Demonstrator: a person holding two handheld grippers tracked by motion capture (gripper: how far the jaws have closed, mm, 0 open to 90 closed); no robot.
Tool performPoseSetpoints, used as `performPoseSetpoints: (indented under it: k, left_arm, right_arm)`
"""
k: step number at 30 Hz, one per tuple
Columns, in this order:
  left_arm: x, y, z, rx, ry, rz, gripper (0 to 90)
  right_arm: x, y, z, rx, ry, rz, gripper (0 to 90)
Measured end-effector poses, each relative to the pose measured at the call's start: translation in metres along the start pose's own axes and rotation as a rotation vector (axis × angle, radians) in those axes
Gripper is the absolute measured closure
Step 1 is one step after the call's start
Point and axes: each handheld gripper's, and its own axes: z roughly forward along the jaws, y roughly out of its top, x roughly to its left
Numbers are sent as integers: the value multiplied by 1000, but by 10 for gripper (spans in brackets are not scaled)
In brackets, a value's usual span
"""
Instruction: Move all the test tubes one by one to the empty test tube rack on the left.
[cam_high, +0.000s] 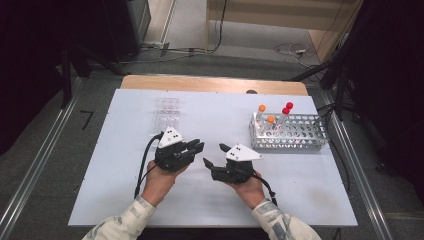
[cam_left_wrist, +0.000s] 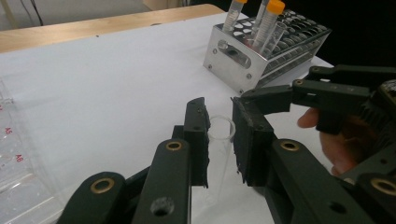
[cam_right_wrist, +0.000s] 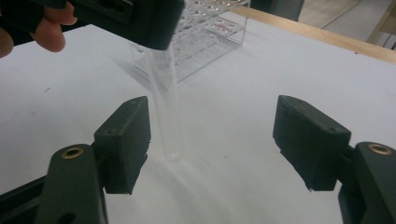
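Step in hand: you hold a clear, uncapped tube (cam_left_wrist: 219, 140) in your left gripper (cam_left_wrist: 219, 140) while your right gripper (cam_right_wrist: 212, 140) stands off it; this reads as the moment after a handover or release, with the tube now the left's alone.
Left gripper: its jaws are closed on the tube, pads pressing its upper part just below the open rim, which shows between the fingers (cam_left_wrist: 198, 135).
Right gripper: its jaws stand wide, holding nothing; the tube hangs between them, nearer one pad, touching neither as far as you can see.
Tube: upright, round bottom low over the white table (cam_high: 125, 200), between your two hands in the high view.
Next move: you likely carry the tube to a rack; keep it plumb and clear your right jaws first.
Farther off: the metal rack (cam_high: 292, 135) with capped tubes (cam_high: 272, 122) at the right, a clear plastic rack (cam_high: 167, 112) at the left.
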Motion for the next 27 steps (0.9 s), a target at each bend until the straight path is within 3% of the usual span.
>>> performPoseSetpoints:
  k: [17,27]
  left_arm:
    - [10,6,-2,-10,19,-23,767]
    - [27,21,-6,-34,57,-46,766]
  right_arm:
    - [-35,-10,-34,-5,-71,59,262]
    - [-39,-13,-39,-10,-89,66,262]
